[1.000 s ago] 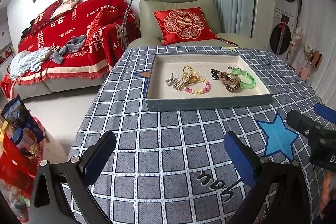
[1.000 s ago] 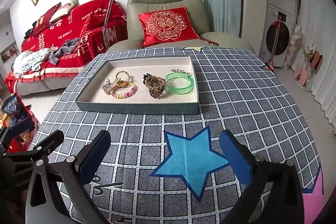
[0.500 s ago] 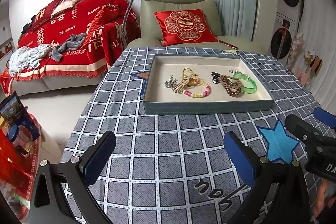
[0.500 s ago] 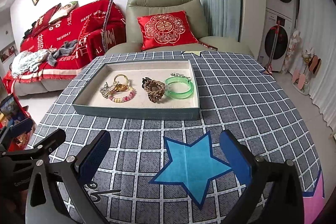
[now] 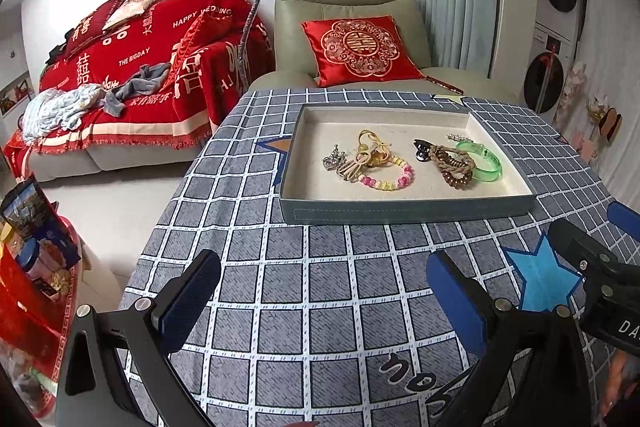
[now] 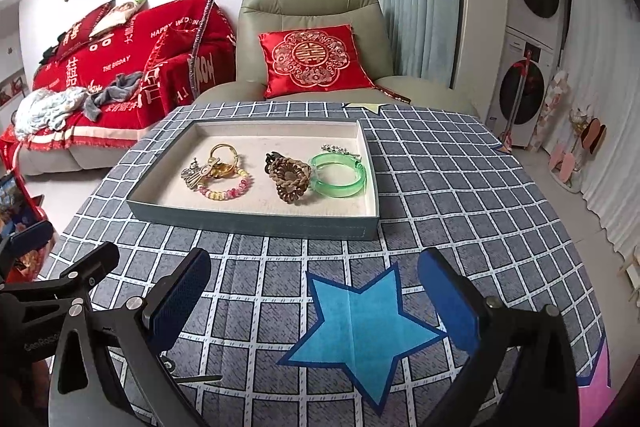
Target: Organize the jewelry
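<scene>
A grey-blue tray with a cream lining lies on the checked tablecloth. Inside it are a pink and yellow bead bracelet, a gold keyring bundle, a silver charm, brown coiled hair ties, a green bangle and a small silver clip. My left gripper hangs open over the cloth in front of the tray. My right gripper is open too, above a blue star print. Neither holds anything.
The table's left edge drops to the floor, with a red bag of snacks beside it. A green armchair with a red cushion stands behind the table. A red-covered sofa is at the left, washing machines at the right.
Both grippers have drawn back and risen slightly, so the tray sits a little farther away. The jewelry has not moved. Both stay open.
</scene>
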A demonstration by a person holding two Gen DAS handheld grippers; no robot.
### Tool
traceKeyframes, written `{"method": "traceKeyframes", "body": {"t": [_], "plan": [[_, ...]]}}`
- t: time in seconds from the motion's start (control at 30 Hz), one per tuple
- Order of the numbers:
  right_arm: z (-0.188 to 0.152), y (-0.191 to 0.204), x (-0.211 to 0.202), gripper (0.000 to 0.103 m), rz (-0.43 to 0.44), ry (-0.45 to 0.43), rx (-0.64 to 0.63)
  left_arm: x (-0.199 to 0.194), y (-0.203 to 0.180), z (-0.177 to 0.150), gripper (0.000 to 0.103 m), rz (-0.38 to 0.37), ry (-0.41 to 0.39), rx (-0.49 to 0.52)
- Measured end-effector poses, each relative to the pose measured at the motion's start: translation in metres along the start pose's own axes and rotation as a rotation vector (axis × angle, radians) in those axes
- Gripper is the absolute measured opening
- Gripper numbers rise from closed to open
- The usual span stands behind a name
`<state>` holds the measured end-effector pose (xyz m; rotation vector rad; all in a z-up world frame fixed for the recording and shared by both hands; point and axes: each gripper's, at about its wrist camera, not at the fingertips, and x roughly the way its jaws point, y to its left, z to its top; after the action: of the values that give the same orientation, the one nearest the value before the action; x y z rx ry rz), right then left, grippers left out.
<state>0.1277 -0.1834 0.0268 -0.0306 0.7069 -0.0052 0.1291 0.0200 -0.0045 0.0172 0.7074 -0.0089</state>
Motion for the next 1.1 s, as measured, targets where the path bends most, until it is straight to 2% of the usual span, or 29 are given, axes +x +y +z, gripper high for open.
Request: {"method": "traceKeyframes", "body": {"t": [1.1], "plan": [[0.0042,-0.0012,-0.0031,0.103,-0.001,-0.010,0.013,-0.0076,-0.0046,0.0019,0.103,0.004,-0.018,0.014]]}}
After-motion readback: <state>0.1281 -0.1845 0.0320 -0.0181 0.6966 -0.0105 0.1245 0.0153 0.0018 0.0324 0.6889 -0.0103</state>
